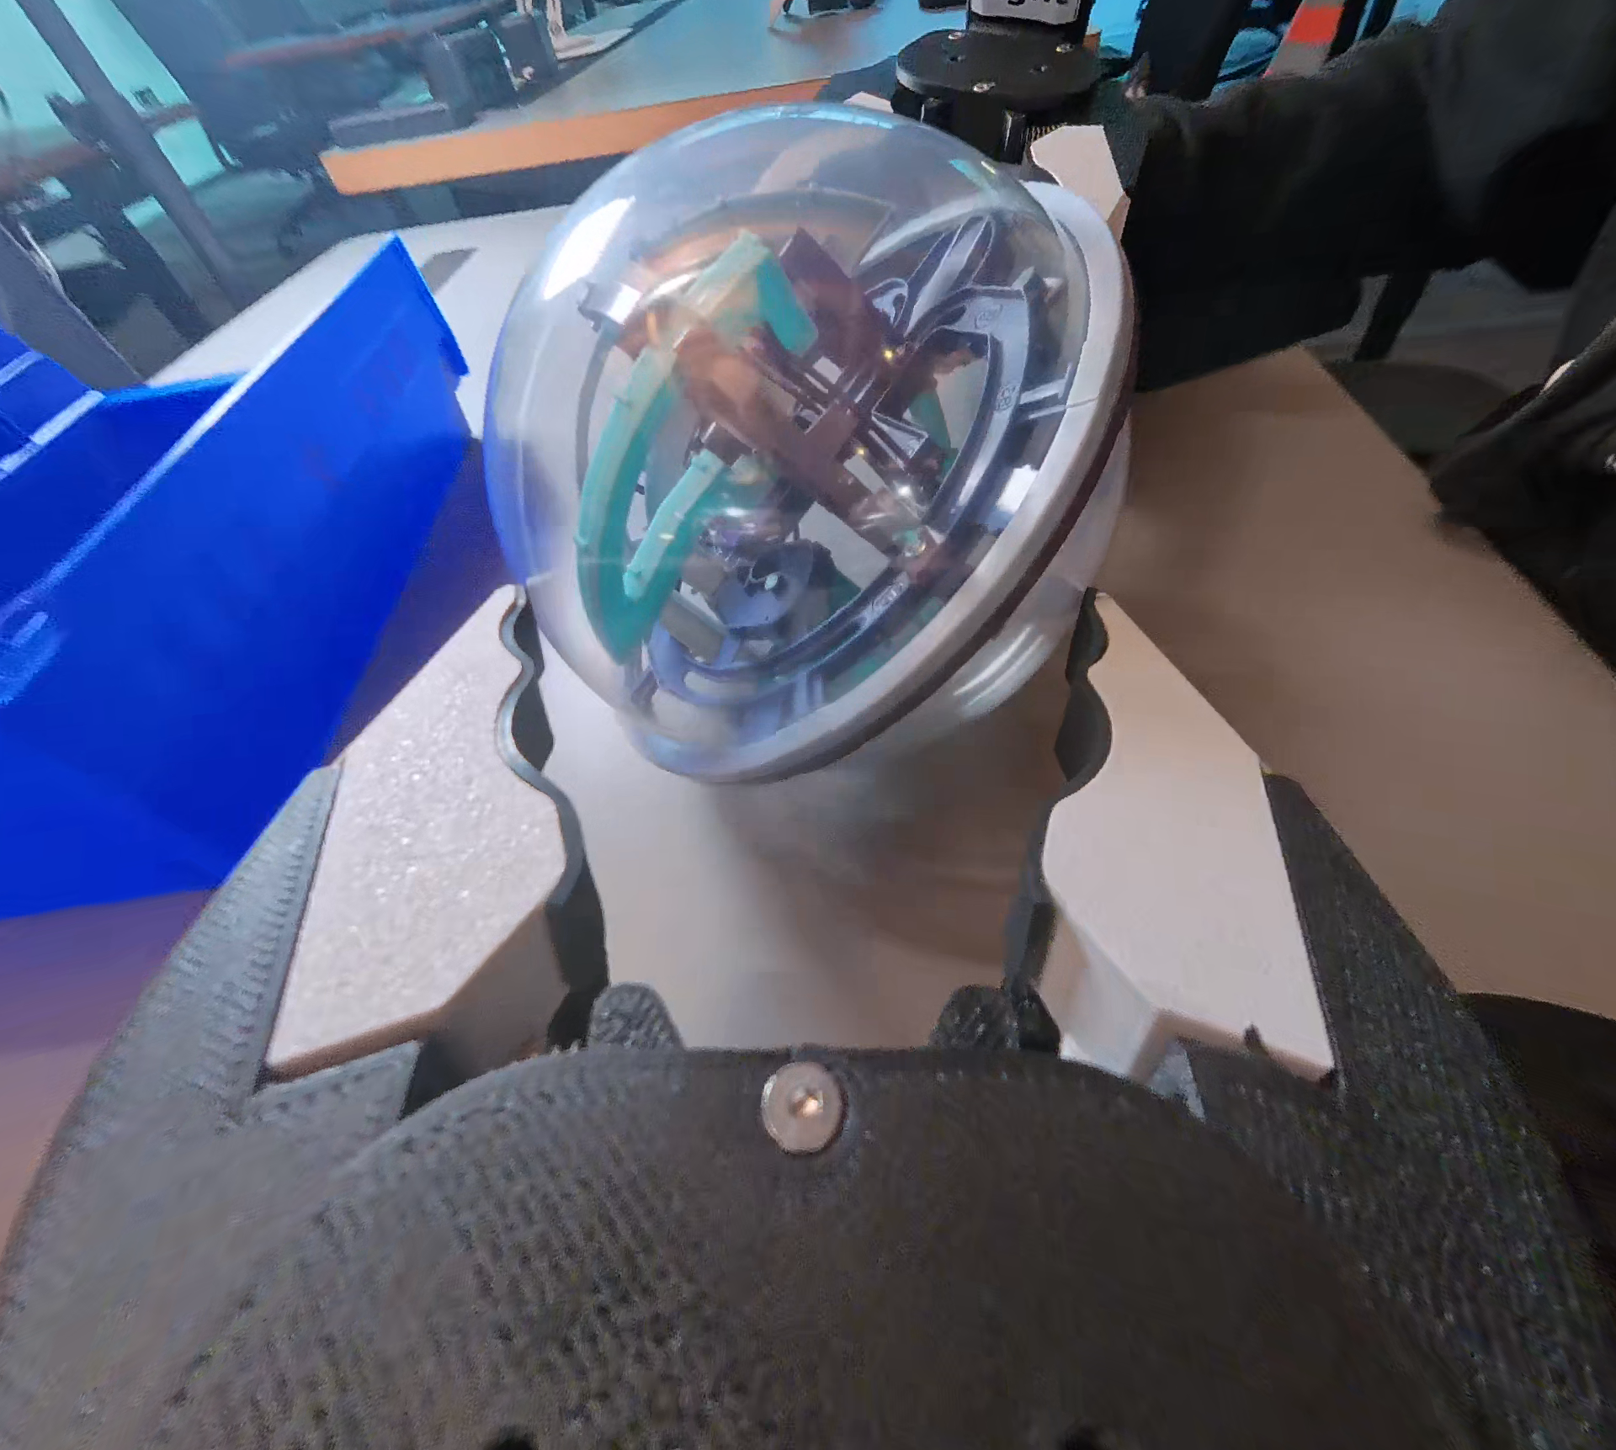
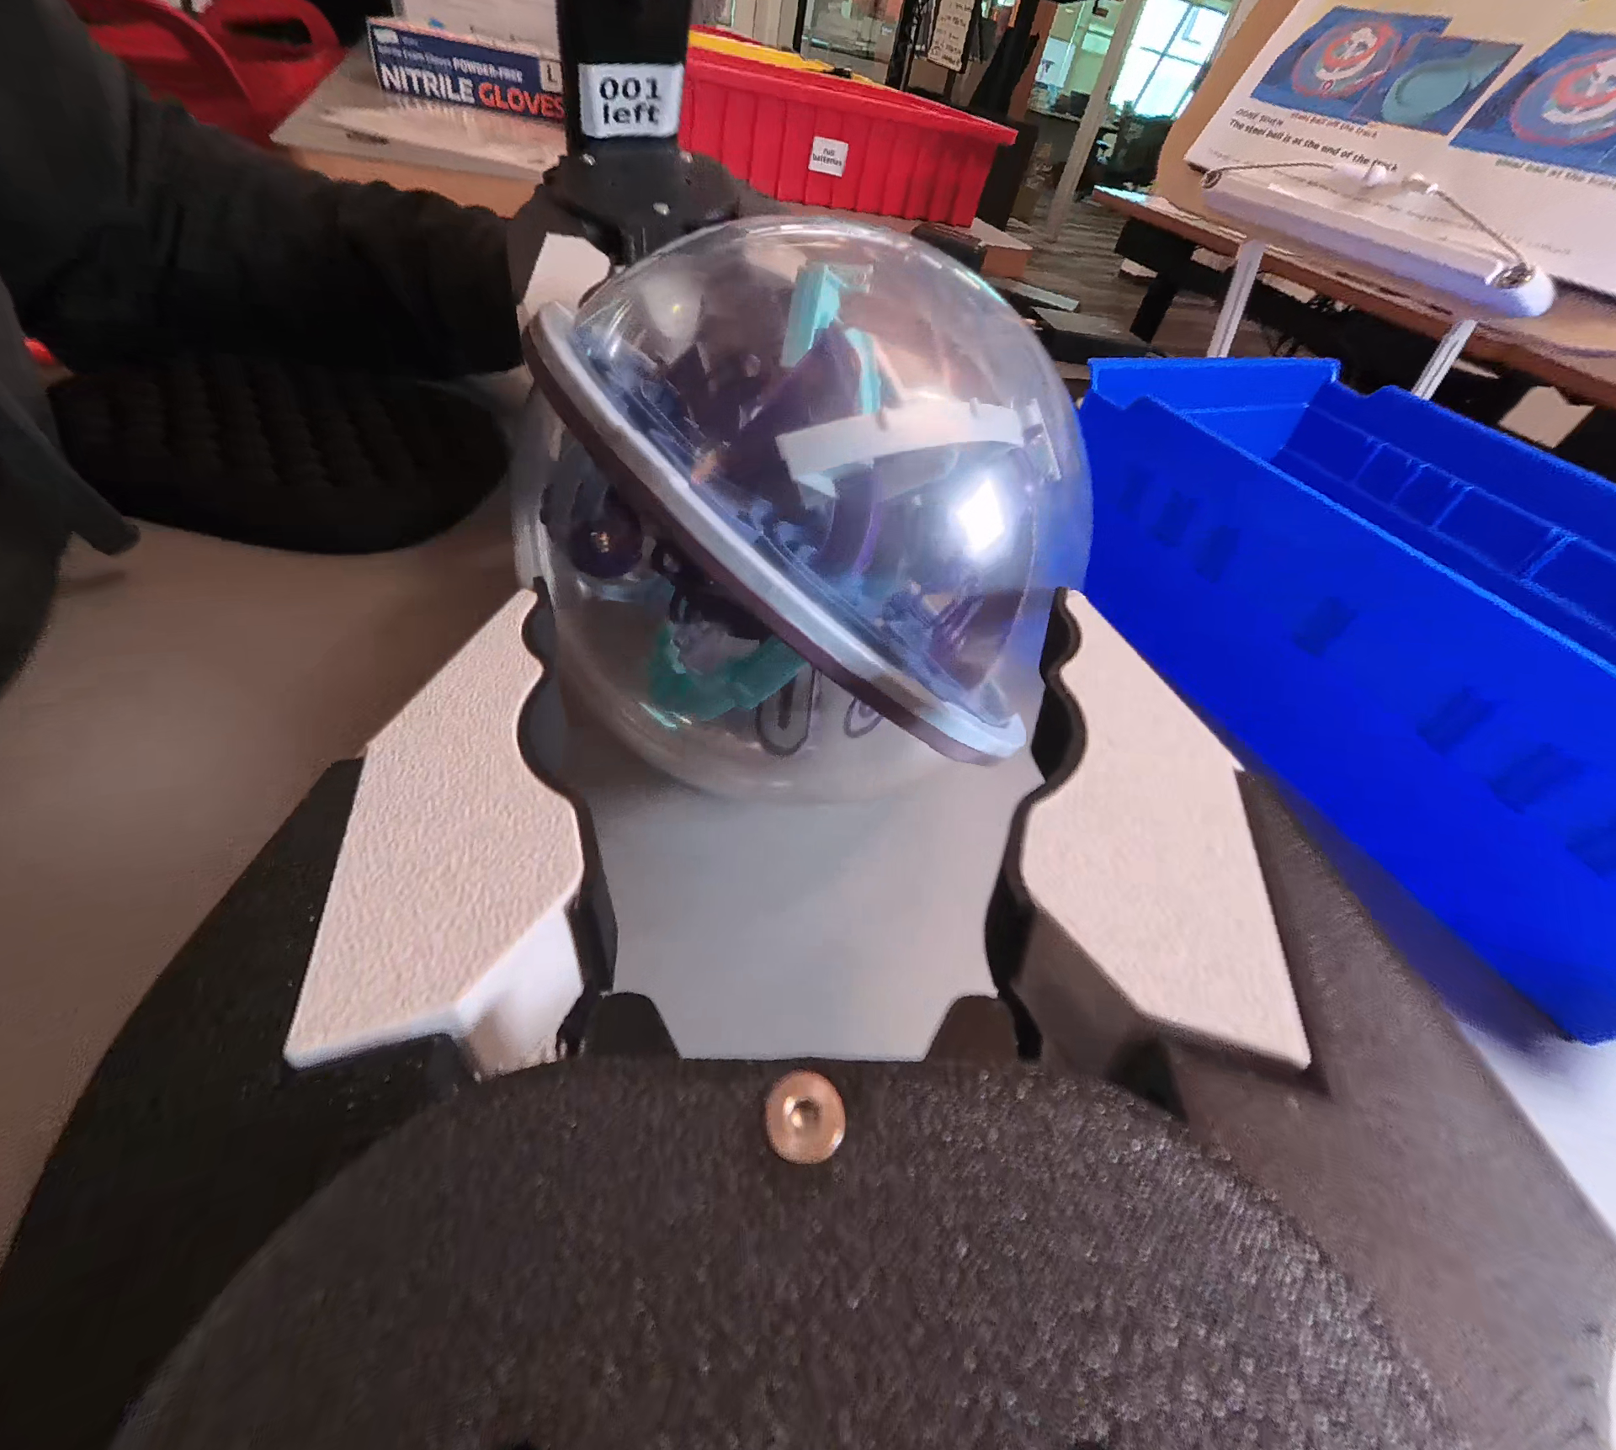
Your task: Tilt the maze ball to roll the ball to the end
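Clear plastic forms the shell of the maze ball (image 1: 804, 437), which we hold up off the bench (image 1: 1312, 621) between our two claws, one on each side. Our left claw (image 1: 800, 621) is clenched on the lower part of the shell, its wavy black fingers (image 1: 525, 674) pressing against the curve. Our right claw (image 2: 791, 674) grips the opposite side in the same way, with one finger (image 2: 1054, 674) on either flank of the sphere. We see the white seam ring (image 2: 769, 560) running steeply on a diagonal in the right wrist view, so the maze ball is strongly tilted at this moment. Teal, brown and dark blue tracks (image 1: 665, 446) cross inside the shell.

We cannot make out the small rolling ball with any certainty; glare and motion blur hide it. Its place along the track is therefore unknown to us, and we cannot say how much of the route remains. We judge that the tilting step is under way and that the run to the end is not shown as finished.

A blue bin (image 2: 1364, 621) stands just beside the sphere, and an instruction sheet (image 2: 1443, 53) on a stand rises behind it.
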A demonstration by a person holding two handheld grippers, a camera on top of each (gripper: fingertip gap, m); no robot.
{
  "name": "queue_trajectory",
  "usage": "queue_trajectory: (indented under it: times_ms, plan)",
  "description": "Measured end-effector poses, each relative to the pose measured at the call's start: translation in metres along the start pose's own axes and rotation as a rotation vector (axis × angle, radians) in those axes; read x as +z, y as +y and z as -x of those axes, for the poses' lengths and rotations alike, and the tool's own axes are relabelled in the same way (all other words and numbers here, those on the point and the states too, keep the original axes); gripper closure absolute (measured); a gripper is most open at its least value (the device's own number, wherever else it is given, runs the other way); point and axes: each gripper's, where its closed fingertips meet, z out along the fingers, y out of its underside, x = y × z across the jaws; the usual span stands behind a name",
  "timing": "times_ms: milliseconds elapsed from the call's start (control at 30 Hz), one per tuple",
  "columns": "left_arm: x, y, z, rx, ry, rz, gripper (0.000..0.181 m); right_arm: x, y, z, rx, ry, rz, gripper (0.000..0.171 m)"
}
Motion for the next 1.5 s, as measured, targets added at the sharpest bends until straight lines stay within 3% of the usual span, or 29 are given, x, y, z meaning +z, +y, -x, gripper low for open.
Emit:
queue_trajectory:
  times_ms: [233,433,633,733,867,1033,1233,1500]
  plan:
    - [0.005,0.009,0.003,0.126,-0.057,0.022,0.062,0.000,-0.008,0.002,-0.110,0.050,-0.009,0.063]
    - [0.013,0.028,0.008,0.131,-0.098,0.125,0.069,-0.001,-0.026,0.004,-0.123,0.081,-0.064,0.070]
    - [0.007,0.036,0.011,0.035,-0.062,0.165,0.066,-0.004,-0.032,0.001,-0.077,0.085,-0.085,0.062]
    - [-0.011,0.024,0.008,-0.143,0.049,0.093,0.057,-0.007,-0.022,-0.008,-0.002,0.086,-0.040,0.053]
    - [-0.023,-0.021,0.022,-0.304,0.026,-0.102,0.059,0.003,0.005,-0.009,0.075,0.050,0.064,0.048]
    - [-0.003,-0.021,0.009,-0.268,0.017,-0.040,0.048,0.020,-0.009,0.000,0.009,0.044,0.041,0.052]
    - [-0.012,-0.010,0.003,-0.223,0.093,-0.087,0.045,0.025,-0.025,0.014,-0.049,0.023,0.007,0.053]
    - [-0.018,0.009,0.002,-0.164,0.122,-0.047,0.047,0.026,0.030,0.011,0.028,-0.043,0.205,0.042]
